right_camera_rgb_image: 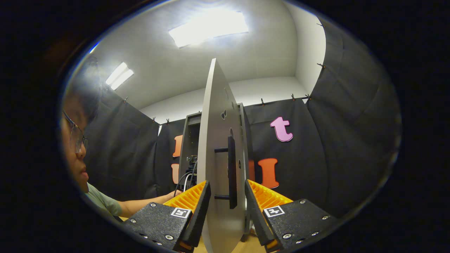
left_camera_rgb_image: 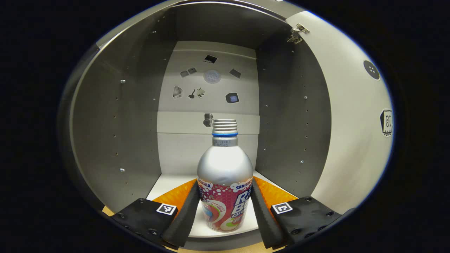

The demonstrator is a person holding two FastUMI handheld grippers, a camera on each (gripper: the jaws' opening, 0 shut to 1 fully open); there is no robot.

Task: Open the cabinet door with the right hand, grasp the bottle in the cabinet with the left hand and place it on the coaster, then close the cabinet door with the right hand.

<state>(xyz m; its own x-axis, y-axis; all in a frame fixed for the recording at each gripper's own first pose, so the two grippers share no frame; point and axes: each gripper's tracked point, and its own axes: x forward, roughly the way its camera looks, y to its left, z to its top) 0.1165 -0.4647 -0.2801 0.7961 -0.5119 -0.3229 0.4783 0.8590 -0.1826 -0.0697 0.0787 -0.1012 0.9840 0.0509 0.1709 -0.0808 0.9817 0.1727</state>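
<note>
Left gripper: its 2 fingers flank the bottle, 1 on each side of the lower, printed part of the body. The pads look to be touching the bottle's sides, but a firm squeeze cannot be confirmed, so whether it is clamped or merely close I cannot tell. The bottle stands upright between the fingers on the white cabinet floor, silver shoulder and threaded neck with a blue ring above the fingertips, no cap on. Beyond the bottle is the cabinet back panel, carrying several small dark stickers. Grey side walls run out to either side of the fingers. Past the right finger the open cabinet door swings outward, hinge at its top corner.

Right gripper: fingers spread wide, straddling the edge of the cabinet door, which stands edge-on between them. The black handle sits just above the gap, nearer the right finger. Neither finger presses on the door. Left of the left finger, farther off, a person's arm reaches toward the cabinet.
</note>
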